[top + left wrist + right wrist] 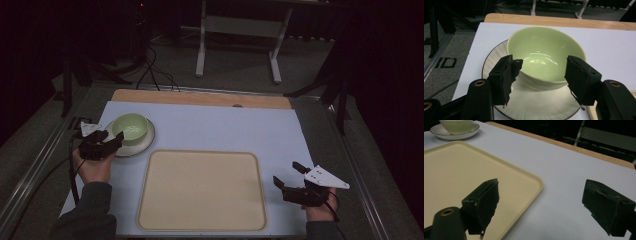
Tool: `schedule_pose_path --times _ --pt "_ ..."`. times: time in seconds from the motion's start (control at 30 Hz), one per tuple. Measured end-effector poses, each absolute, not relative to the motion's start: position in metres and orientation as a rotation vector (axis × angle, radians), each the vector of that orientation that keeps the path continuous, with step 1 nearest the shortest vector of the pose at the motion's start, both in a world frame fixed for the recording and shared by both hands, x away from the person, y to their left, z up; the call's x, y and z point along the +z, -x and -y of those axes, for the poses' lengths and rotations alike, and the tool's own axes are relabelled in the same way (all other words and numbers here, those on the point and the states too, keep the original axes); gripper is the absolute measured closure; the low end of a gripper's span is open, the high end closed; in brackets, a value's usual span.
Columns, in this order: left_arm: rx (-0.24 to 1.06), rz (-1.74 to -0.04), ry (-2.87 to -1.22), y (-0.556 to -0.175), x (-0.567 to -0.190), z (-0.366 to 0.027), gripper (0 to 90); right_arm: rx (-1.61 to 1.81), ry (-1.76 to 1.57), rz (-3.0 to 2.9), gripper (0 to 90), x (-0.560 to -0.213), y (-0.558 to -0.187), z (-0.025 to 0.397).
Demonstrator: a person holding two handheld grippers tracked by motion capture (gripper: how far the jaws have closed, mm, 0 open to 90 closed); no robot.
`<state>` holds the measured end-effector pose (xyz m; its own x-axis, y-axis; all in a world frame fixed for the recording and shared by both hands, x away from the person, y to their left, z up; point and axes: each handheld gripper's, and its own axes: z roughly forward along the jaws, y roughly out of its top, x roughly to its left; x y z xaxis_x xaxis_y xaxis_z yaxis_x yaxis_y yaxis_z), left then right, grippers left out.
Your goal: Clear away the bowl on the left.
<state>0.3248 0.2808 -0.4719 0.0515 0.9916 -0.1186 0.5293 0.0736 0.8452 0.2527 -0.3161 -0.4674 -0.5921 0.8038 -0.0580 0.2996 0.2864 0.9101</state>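
The green bowl (545,53) is sitting on a pale ribbed saucer (495,57) at the near left part of the desk (220,127), on the light blue sheet that is covering it, with a strip of bare wood showing along the far edge. The left hand-held gripper (541,75) is reaching in at the bowl from the person's side, its jaws standing wide apart and flanking the bowl's near wall, one on each side; the left jaw's pad looks to be just at the bowl's side, though I cannot tell whether it is actually touching, and the right jaw is standing just clear of the rim. Nothing is being clamped. From above, the person's left hand (92,167) is holding that gripper low over the saucer's near edge. A large cream tray (202,190) is lying flat just to the right of the saucer, near the front of the desk. The right hand-held gripper (290,177) is hovering well apart from the bowl, just beside the tray's right edge, its jaws spread wide and holding nothing, with the tray's rounded corner lying between and below them in the right gripper view.
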Motion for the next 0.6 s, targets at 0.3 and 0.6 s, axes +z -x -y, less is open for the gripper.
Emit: schedule_pose_path --times 0.3,0.6 --pt "0.755 -1.610 -1.547 -0.332 -0.471 -0.284 42.1 1.278 -0.982 -2.044 13.5 -0.467 -0.252 0.316" --pt "0.729 -1.662 -1.539 -0.345 -0.479 -0.283 42.3 1.275 -0.976 -2.042 13.5 -0.467 -0.252 0.316"
